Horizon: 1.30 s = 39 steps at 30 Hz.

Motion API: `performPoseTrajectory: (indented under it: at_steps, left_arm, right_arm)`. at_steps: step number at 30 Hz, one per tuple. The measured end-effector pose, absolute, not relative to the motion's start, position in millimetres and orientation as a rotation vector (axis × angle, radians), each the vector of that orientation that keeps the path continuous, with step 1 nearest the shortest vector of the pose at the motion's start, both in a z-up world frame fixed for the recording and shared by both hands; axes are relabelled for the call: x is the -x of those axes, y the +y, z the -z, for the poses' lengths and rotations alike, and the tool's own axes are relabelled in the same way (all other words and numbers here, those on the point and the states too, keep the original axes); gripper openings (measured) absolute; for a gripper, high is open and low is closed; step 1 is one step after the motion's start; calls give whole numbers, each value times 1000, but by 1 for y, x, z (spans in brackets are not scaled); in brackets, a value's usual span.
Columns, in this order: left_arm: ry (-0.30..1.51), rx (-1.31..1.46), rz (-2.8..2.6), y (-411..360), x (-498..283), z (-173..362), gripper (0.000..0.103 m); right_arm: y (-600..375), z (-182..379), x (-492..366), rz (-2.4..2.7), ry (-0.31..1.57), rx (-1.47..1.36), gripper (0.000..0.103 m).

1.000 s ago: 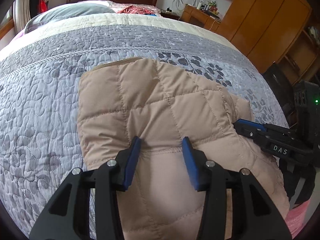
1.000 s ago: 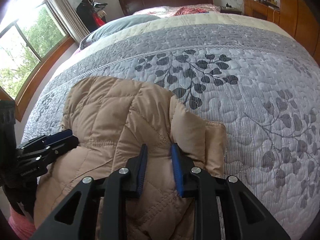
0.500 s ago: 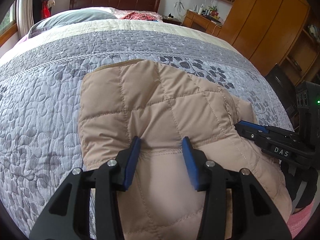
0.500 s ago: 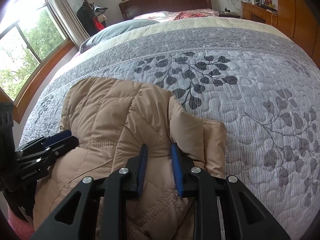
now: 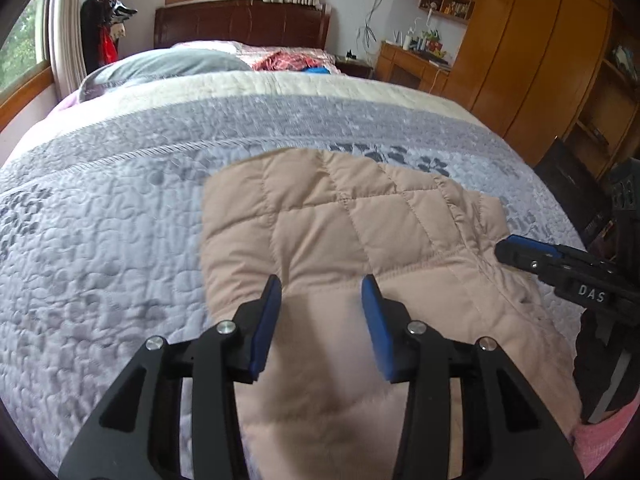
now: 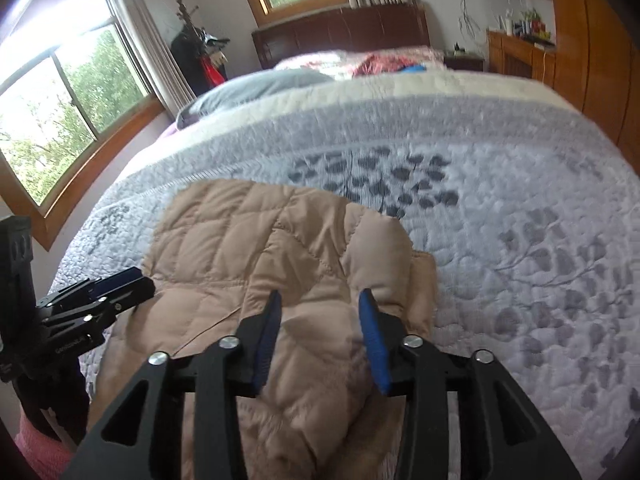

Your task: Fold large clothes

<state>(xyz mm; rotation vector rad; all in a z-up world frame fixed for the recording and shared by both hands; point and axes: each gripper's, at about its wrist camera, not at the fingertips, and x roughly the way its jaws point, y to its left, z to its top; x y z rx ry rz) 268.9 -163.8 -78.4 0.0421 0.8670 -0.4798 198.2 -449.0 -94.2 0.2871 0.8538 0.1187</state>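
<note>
A tan quilted puffer jacket lies folded on the grey patterned bedspread; it also shows in the right wrist view. My left gripper is open and empty, raised just above the jacket's near part. My right gripper is open and empty above the jacket's right side, where a puffy fold bulges. Each gripper shows in the other's view: the right one at the jacket's right edge, the left one at its left edge.
The bed runs away to pillows and a dark wooden headboard. A wooden wardrobe and a cluttered dresser stand at the right. Windows and a coat stand are at the left.
Both grippers have lifted and tilted up, so more of the room shows. The right gripper's jaws have opened wider and let go of the jacket fold. The jacket stays put.
</note>
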Motion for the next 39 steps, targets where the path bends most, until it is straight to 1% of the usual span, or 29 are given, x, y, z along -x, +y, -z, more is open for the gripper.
performPoseTrajectory:
  at_steps: [1,3,5,7,9,12,14,15,17,18,23,31,39]
  left_arm:
    - [850,-43,470,-159,-265,73,42]
    - [822,-57,445,-153,-258,66,42]
    - [798,-69,433,-146,-250,60,44]
    - [790,-79,426,-141,-244,57,46]
    - [784,-89,427,-134,-237,55,48]
    - [768,-106,418,-126,-228,52,53]
    - [769,-107,424,-122,-223,51,59]
    - [769,-104,427,-118,-220,51,60]
    - [766,-106,432,-114,-217,51,69]
    - [765,-110,432,-111,-215,52,70]
    - [801,-81,456,-98,-213,61,76]
    - [887,-38,500,-93,-223,85,83]
    - [964,71,561,-87,-234,99,87]
  right_arm:
    - [-450,88,-192,-122,839,-278,43]
    - [-452,82,-186,-125,831,-279,50]
    - [-455,79,-178,-135,834,-295,53]
    - [-458,78,-171,-148,841,-311,58]
    - [-460,78,-165,-148,853,-310,69]
    - [-460,81,-158,-154,862,-307,74]
    - [-462,82,-153,-168,870,-325,78]
    - [-463,83,-151,-182,877,-339,80]
    - [-465,87,-147,-206,887,-362,84]
    - [-466,88,-146,-215,893,-369,86]
    - [-470,106,-140,-260,939,-443,89]
    - [-485,134,-136,-350,981,-603,91]
    - [-486,155,-137,-433,1008,-697,94]
